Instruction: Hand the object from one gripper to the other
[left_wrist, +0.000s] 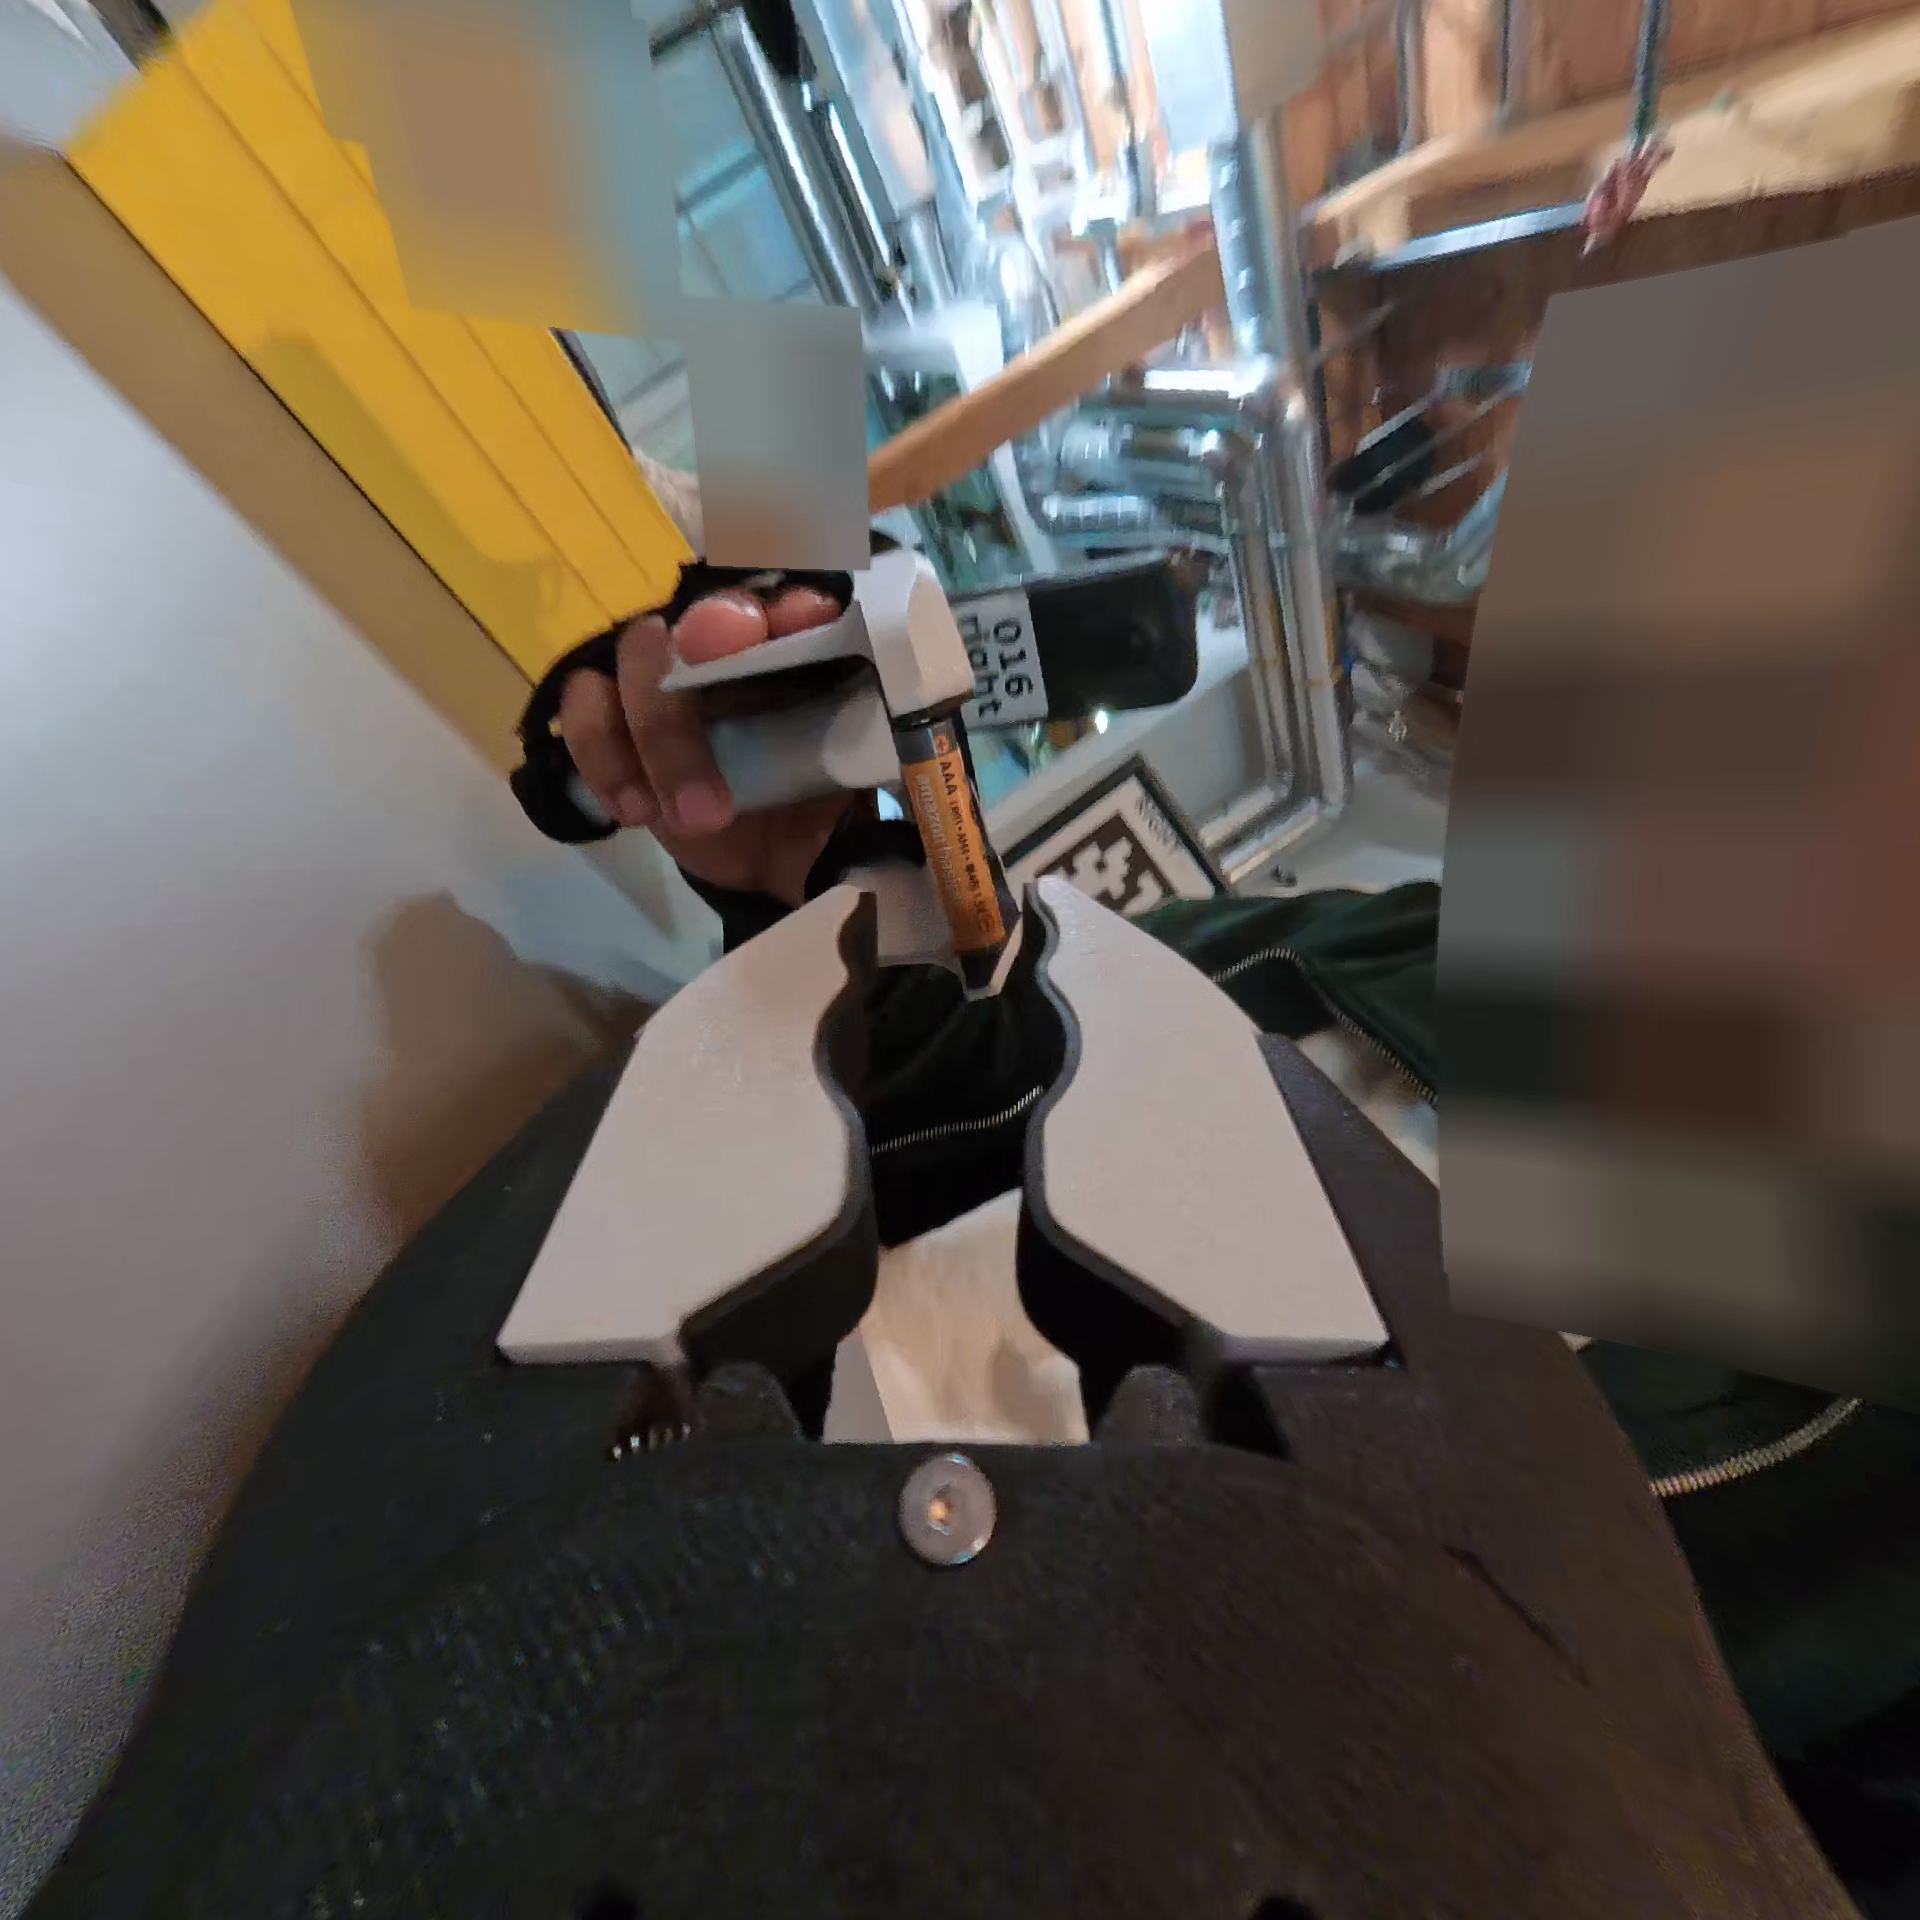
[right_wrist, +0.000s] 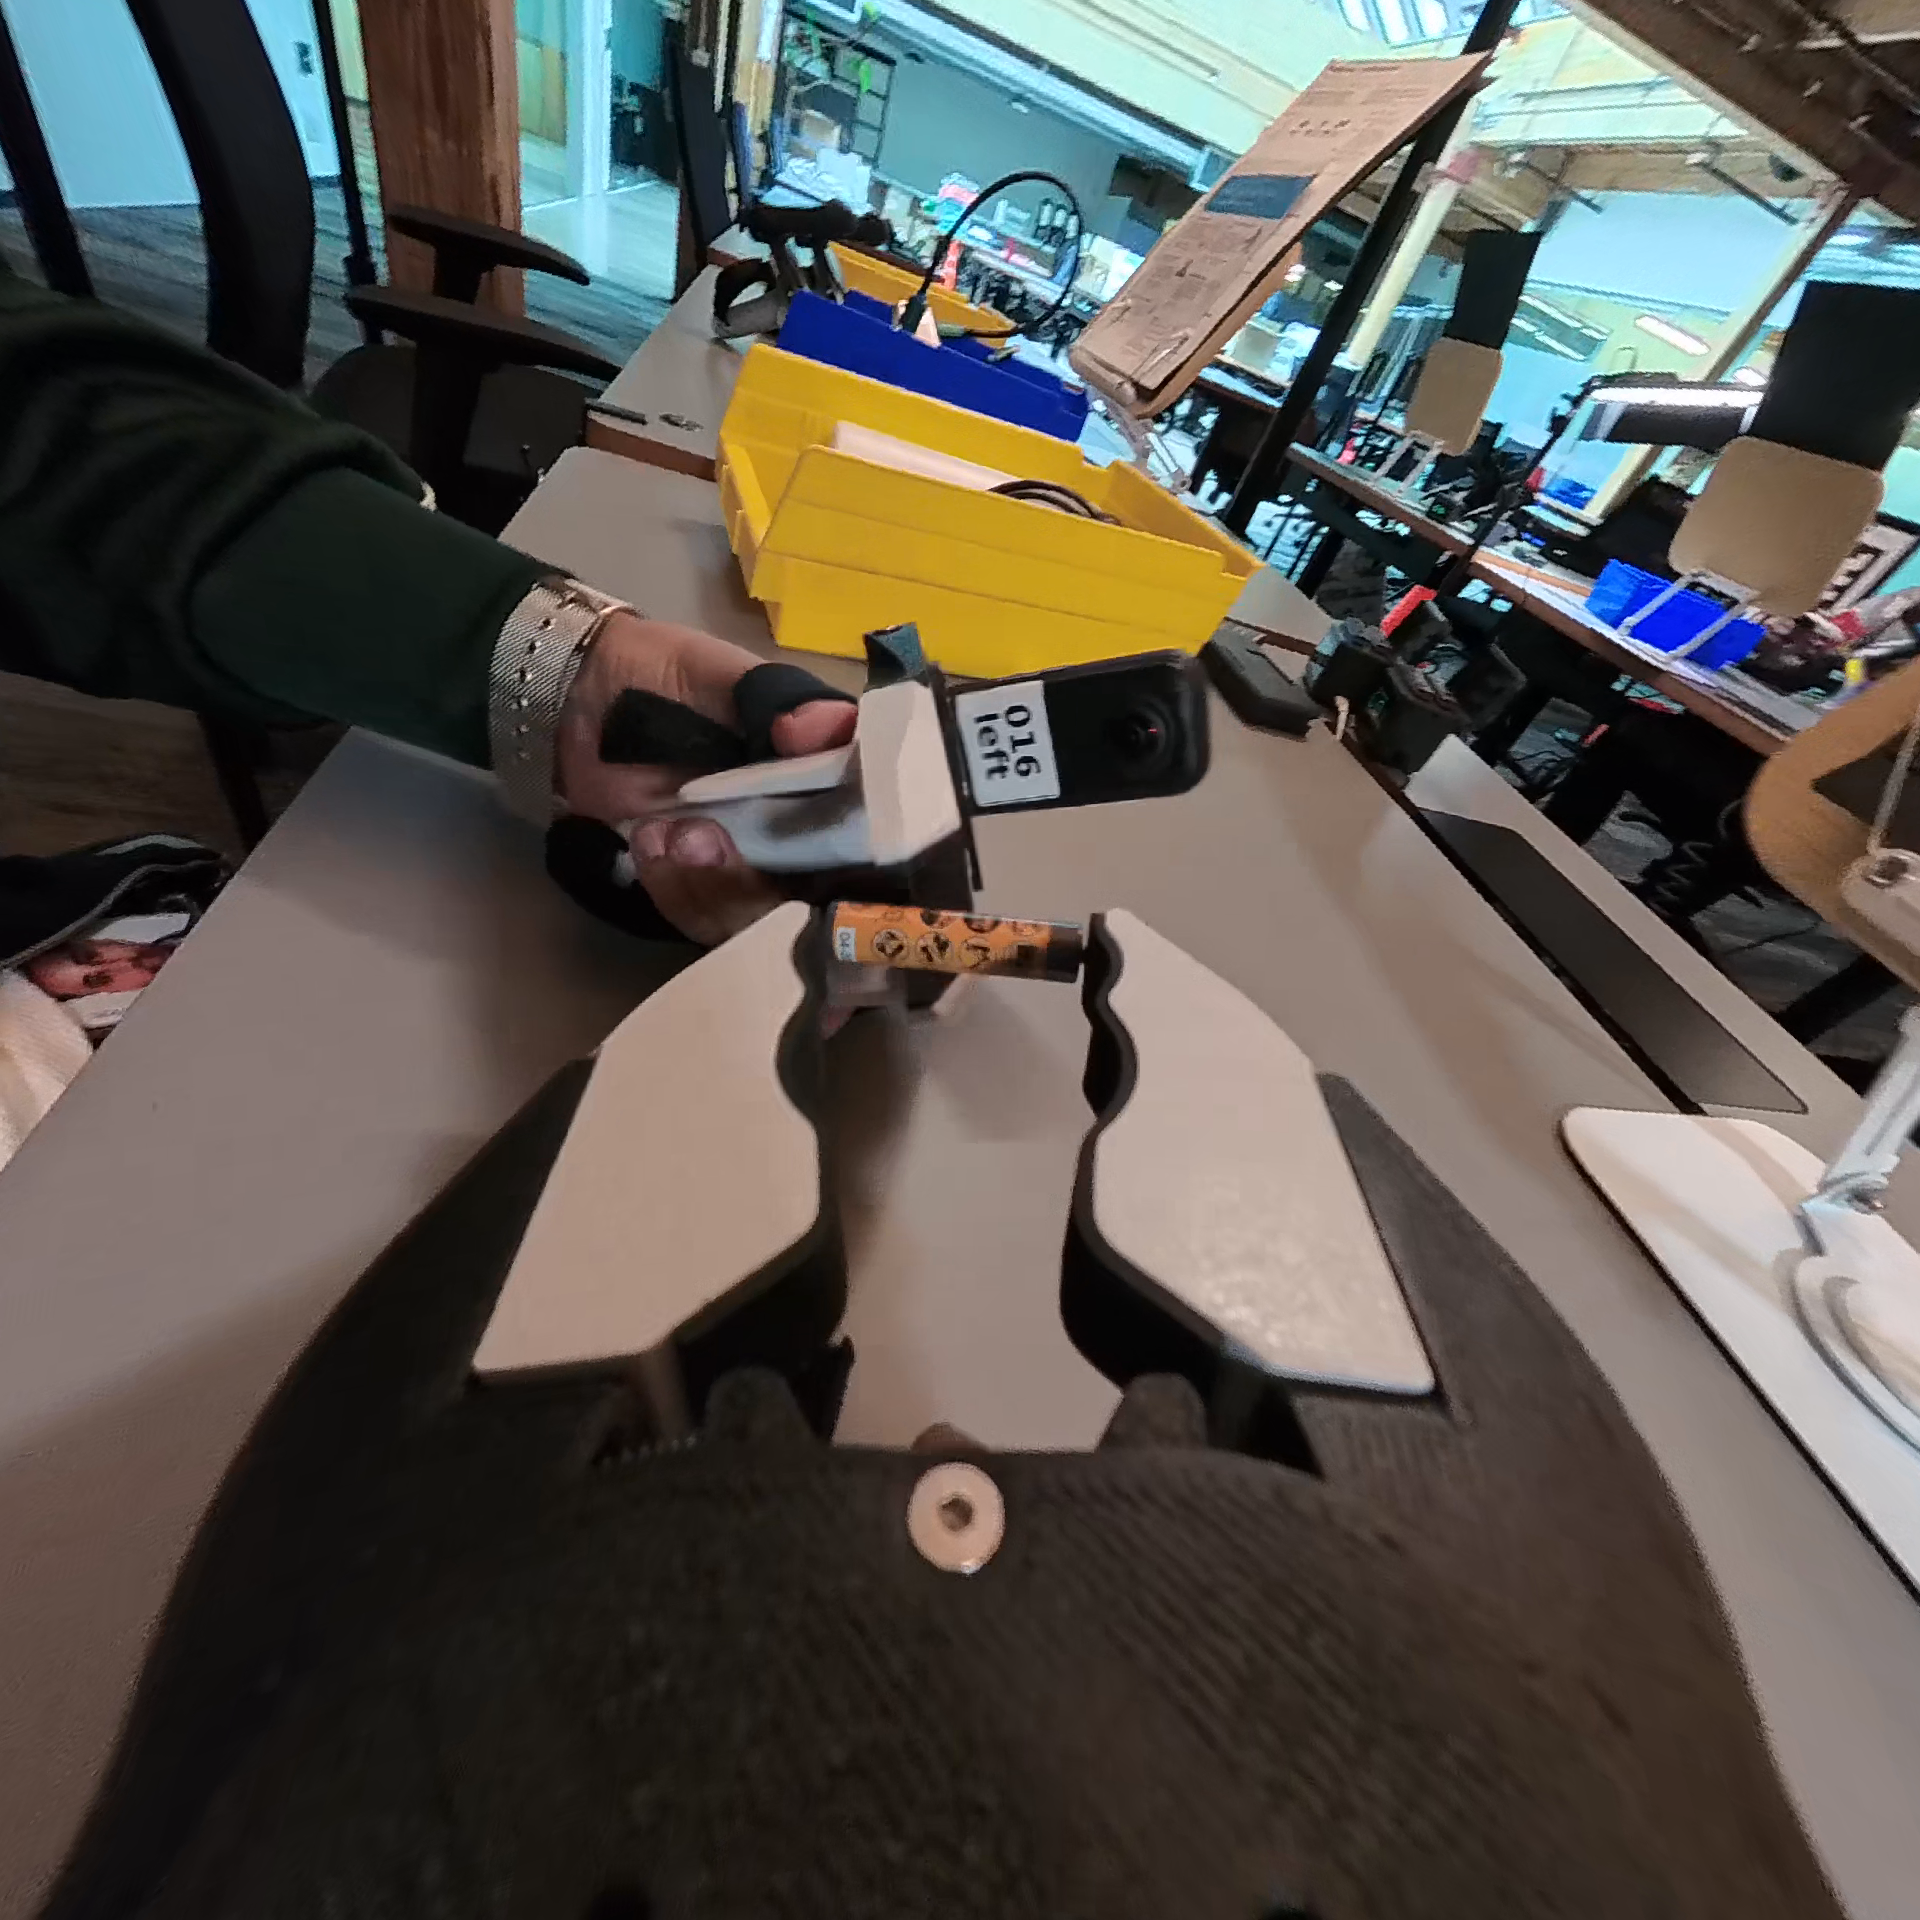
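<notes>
Battery (right_wrist: 951, 943) is spanned end to end between the right hand-held gripper (right_wrist: 951, 961) fingertips, long axis crosswise above the desk (right_wrist: 1299, 883). Left hand-held gripper (left_wrist: 951, 940) is spread around its lower end, not yet pinching.

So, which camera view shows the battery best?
The right wrist view: the battery lies crosswise there, its whole length visible between the right gripper fingers. In the left wrist view the battery stands on end, with the left gripper in front of its lower end.
</notes>
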